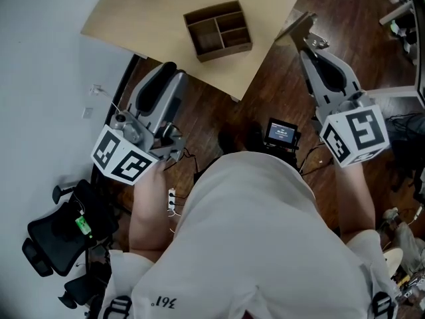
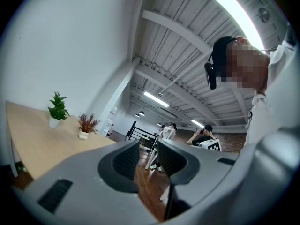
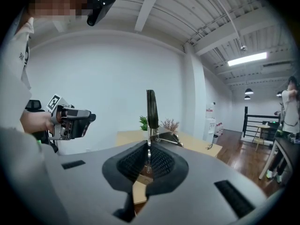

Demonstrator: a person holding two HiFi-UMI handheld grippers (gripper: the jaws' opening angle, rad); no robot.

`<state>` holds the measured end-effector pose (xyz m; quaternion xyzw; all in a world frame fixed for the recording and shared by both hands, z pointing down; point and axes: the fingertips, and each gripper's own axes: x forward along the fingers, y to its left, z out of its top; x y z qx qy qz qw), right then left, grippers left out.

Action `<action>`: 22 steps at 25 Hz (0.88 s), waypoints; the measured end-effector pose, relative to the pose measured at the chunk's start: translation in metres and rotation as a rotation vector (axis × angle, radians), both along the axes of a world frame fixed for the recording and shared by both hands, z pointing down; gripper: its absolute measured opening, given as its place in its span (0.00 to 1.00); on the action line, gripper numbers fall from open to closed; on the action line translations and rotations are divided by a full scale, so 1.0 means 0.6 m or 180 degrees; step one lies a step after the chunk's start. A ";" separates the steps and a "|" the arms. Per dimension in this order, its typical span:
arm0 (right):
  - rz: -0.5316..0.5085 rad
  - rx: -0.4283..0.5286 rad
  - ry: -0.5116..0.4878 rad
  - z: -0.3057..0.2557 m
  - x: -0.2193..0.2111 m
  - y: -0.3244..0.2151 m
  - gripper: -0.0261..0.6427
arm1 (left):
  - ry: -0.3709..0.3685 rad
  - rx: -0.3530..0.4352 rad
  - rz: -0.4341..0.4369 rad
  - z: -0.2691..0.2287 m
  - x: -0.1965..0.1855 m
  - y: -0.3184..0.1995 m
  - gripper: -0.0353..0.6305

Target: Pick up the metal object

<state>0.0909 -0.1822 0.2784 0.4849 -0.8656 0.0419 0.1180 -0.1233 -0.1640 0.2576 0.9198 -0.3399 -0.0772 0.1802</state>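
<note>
Light wooden table [image 1: 153, 18] with a brown divided box [image 1: 217, 30] sitting near its corner, plus two little potted plants further along it by the white wall, a green one [image 2: 57, 109] and a reddish one [image 2: 86, 124] just beside it. Dark wood floor [image 1: 272, 92] below, a black office chair [image 1: 56, 234] by the wall and a small lit screen [image 1: 281, 133]. Way in the back, a couple of people [image 2: 205, 134] under long ceiling lights [image 2: 157, 99], near a black railing [image 2: 140, 135].
</note>
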 end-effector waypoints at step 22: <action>-0.0060 -0.0268 0.0025 0.056 -0.013 0.033 0.05 | 0.0024 -0.0355 -0.0054 0.063 -0.008 0.046 0.22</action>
